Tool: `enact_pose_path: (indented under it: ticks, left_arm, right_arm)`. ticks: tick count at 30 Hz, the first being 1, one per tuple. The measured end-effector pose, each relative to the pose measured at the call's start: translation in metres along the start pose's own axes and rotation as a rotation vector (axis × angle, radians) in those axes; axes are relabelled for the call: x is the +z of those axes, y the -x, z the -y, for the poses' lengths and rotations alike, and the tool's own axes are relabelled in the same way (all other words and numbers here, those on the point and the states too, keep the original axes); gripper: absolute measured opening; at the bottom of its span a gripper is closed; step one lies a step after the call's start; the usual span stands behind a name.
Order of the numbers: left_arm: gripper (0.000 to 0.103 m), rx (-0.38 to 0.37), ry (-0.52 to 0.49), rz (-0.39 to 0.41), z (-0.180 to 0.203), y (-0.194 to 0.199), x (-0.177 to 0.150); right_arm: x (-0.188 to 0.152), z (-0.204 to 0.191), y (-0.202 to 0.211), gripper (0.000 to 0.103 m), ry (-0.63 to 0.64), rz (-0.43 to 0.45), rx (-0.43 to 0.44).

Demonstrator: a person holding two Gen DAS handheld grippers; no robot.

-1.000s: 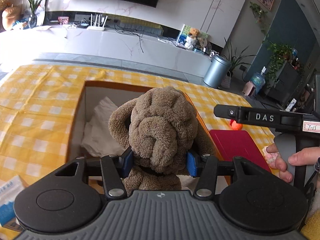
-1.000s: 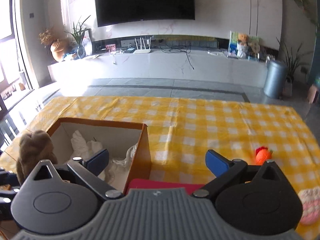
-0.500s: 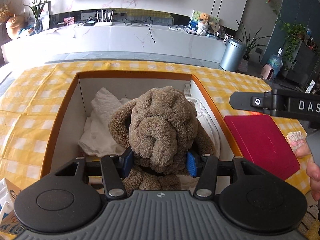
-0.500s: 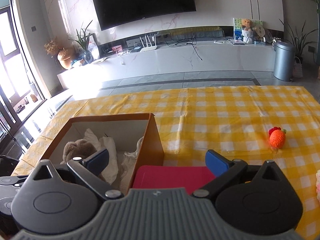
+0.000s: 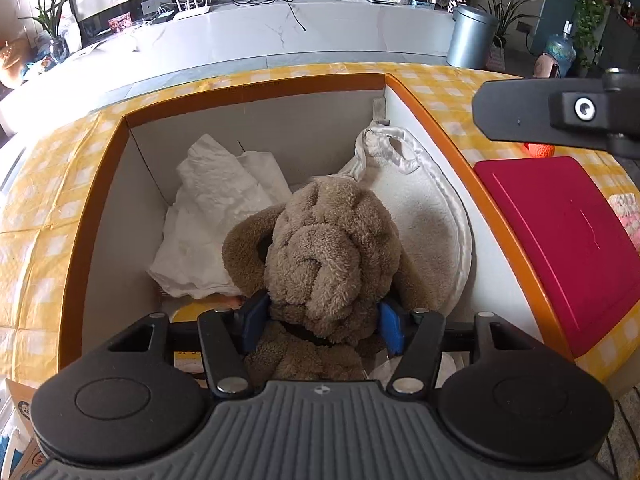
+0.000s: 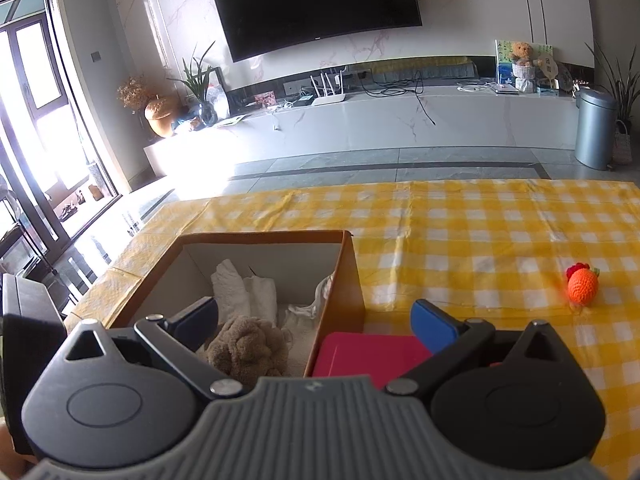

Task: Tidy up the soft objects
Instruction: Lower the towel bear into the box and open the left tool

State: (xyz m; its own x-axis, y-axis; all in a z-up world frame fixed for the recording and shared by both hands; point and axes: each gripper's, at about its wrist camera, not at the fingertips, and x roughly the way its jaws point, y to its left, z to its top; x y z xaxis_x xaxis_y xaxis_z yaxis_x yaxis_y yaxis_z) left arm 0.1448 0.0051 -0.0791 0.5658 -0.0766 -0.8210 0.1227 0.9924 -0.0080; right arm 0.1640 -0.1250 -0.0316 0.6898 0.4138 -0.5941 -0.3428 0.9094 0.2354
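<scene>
My left gripper (image 5: pixel 322 320) is shut on a brown plush dog (image 5: pixel 332 252) by its neck and holds it inside the orange-rimmed cardboard box (image 5: pixel 256 88). The dog also shows in the right wrist view (image 6: pixel 248 350), low in the box (image 6: pixel 340 280). White cloths (image 5: pixel 216 216) and a white padded item (image 5: pixel 424 224) lie in the box. My right gripper (image 6: pixel 314 320) is open and empty, above the box's right wall and a red flat lid (image 6: pixel 368 356). An orange crocheted carrot (image 6: pixel 582 286) lies on the yellow checked tablecloth (image 6: pixel 480 232) to the right.
The red lid (image 5: pixel 560 248) lies right of the box. A pink knitted item (image 5: pixel 628 216) sits at the far right edge. The right gripper's body (image 5: pixel 560 114) hangs over the upper right. Paper packaging (image 5: pixel 16 412) lies at the lower left.
My left gripper has moved forward and down with the plush dog, from above the box's near side to inside the box. The right gripper has risen and shifted slightly.
</scene>
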Motion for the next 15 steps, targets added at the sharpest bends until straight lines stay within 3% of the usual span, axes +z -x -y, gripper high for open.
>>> enact_pose_path:
  ticks: [3, 9, 12, 15]
  left_arm:
    - [0.09, -0.043, -0.019, 0.027, -0.002, 0.012, -0.003]
    - [0.092, -0.158, 0.018, 0.083, -0.024, 0.045, -0.006]
    - [0.092, -0.176, 0.04, 0.104, -0.035, 0.064, -0.004]
    - [0.092, -0.149, 0.049, 0.167, -0.044, 0.081, -0.002]
  right_arm:
    - [-0.001, 0.001, -0.002, 0.1, -0.003, -0.008, -0.004]
    - [-0.002, 0.005, -0.005, 0.101, -0.011, -0.02, -0.023]
    - [-0.003, 0.004, -0.005, 0.1, -0.01, -0.027, -0.007]
    - [-0.003, -0.002, -0.004, 0.1, 0.018, -0.027, 0.02]
